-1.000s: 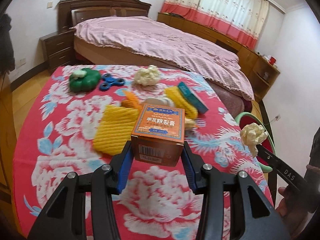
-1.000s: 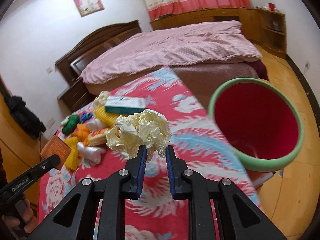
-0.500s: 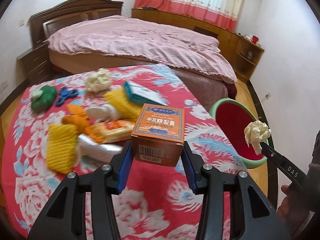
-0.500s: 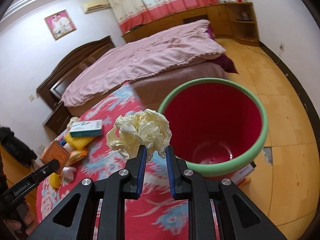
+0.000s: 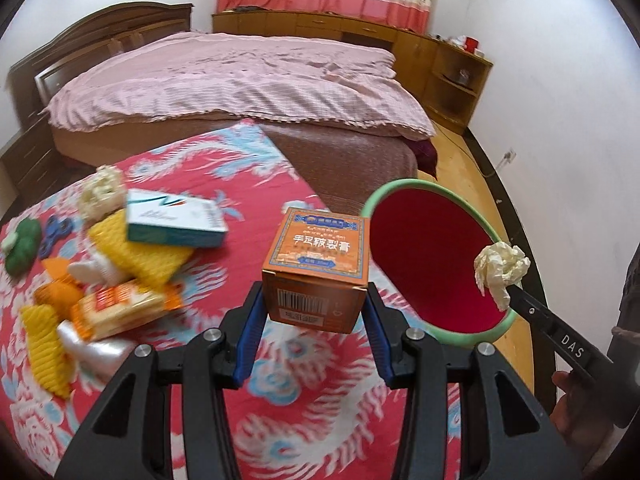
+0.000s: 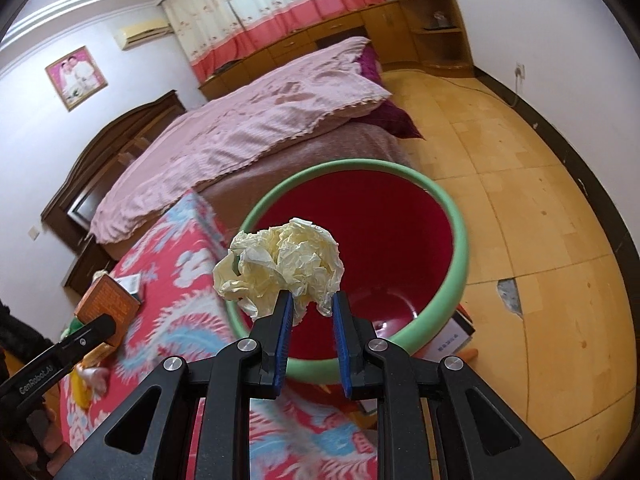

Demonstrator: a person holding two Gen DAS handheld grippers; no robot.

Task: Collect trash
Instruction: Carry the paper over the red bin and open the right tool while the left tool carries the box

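Observation:
My left gripper [image 5: 314, 308] is shut on an orange carton [image 5: 320, 264] and holds it above the red flowered tablecloth [image 5: 304, 412], just left of the bin. The bin [image 5: 432, 268] is red inside with a green rim and stands on the floor beside the table. My right gripper [image 6: 308, 304] is shut on a crumpled cream paper ball [image 6: 280, 268], held over the near rim of the bin [image 6: 456, 248]. In the left wrist view that paper ball [image 5: 500, 268] hangs at the bin's right edge. The orange carton [image 6: 106, 304] shows at the left in the right wrist view.
On the table's left lie a teal and white box [image 5: 172, 220], yellow ribbed cloths [image 5: 136, 252], a snack packet [image 5: 116, 308], another paper wad [image 5: 100, 192], a green toy [image 5: 22, 244] and a blue spinner [image 5: 56, 228]. A bed [image 5: 240, 80] lies beyond. Wooden floor [image 6: 540, 200] spreads right of the bin.
Both grippers have swung right toward the bin with their loads. The paper ball has come from above the cloth to over the bin's rim, and the carton nearer the table's right edge.

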